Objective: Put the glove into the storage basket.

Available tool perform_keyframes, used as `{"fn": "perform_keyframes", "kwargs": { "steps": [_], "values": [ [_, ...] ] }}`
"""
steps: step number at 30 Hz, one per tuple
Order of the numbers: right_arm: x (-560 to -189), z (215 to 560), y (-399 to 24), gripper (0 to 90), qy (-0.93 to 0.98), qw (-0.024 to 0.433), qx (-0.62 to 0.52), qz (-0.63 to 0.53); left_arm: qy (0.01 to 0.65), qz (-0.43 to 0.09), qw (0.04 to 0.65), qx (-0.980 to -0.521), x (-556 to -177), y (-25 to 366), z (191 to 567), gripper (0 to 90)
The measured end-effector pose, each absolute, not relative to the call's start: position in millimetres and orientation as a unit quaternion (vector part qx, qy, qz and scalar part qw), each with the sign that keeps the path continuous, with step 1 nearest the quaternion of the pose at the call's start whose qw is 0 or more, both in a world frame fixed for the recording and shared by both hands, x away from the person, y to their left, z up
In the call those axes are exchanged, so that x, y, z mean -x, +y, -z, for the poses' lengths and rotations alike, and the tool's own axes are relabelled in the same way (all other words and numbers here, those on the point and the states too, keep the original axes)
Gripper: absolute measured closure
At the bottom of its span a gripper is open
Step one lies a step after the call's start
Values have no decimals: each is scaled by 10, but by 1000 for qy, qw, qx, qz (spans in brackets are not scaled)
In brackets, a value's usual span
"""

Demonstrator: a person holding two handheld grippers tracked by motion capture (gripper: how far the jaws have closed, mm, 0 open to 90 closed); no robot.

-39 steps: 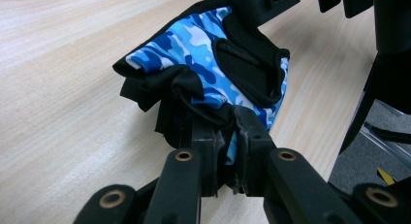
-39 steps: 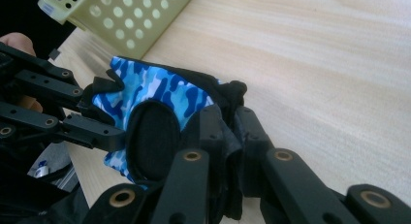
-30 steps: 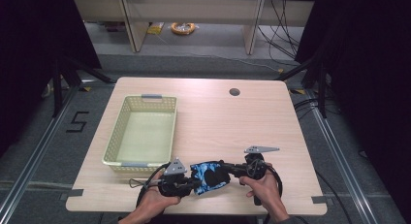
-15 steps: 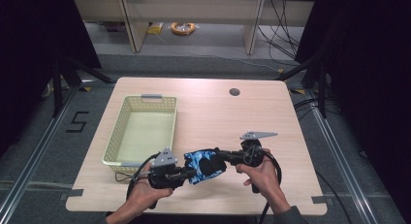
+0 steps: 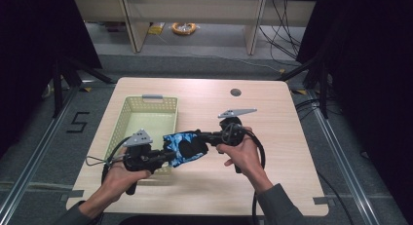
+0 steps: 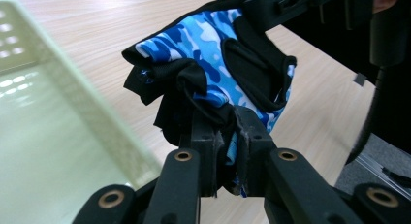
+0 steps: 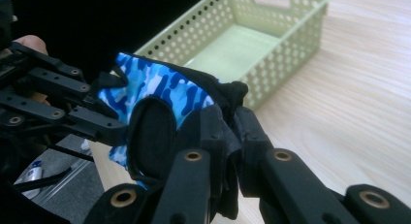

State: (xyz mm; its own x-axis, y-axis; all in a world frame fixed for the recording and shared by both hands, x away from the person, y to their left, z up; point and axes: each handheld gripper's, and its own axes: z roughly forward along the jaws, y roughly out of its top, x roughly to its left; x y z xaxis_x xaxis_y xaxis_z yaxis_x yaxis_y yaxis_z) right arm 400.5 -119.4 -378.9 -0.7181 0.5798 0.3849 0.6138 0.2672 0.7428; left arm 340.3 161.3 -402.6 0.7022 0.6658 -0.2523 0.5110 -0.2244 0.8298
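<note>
A blue camouflage glove (image 5: 184, 147) with black patches hangs in the air between both grippers, above the table's front part beside the basket. My left gripper (image 5: 168, 156) is shut on the glove's left edge; its jaws pinch the fabric (image 6: 228, 136) in the left gripper view. From the right, my right gripper (image 5: 203, 137) is shut on the other edge of the glove (image 7: 165, 103), black fabric squeezed between its jaws. Each gripper is held by a hand coming from the bottom of the high view.
A pale green perforated basket (image 5: 127, 119) lies on the left half of the wooden table (image 5: 272, 118), its inside bare (image 7: 232, 44). A small dark round hole (image 5: 235, 92) sits near the table's far edge. Cables trail from both grippers.
Both grippers have risen from the table's front edge with the glove held between them and shifted away from the person, toward the basket's near right corner.
</note>
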Motion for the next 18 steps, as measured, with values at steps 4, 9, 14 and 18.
{"fn": "perform_keyframes", "kwargs": {
  "steps": [4,9,14,18],
  "values": [
    [-4095,3738,-993,845,-802,17,366,472,390,-86,492,-774,-3435,1790,3991,798],
    [-4215,3713,-740,845,-804,27,360,473,404,-98,486,-769,-3455,2001,3940,798],
    [-4322,3722,-505,844,-812,25,349,467,423,-101,479,-763,-3485,2185,3964,797],
    [-4388,3754,-344,845,-814,36,352,460,434,-99,468,-764,-3538,2311,4004,796]
  ]
}}
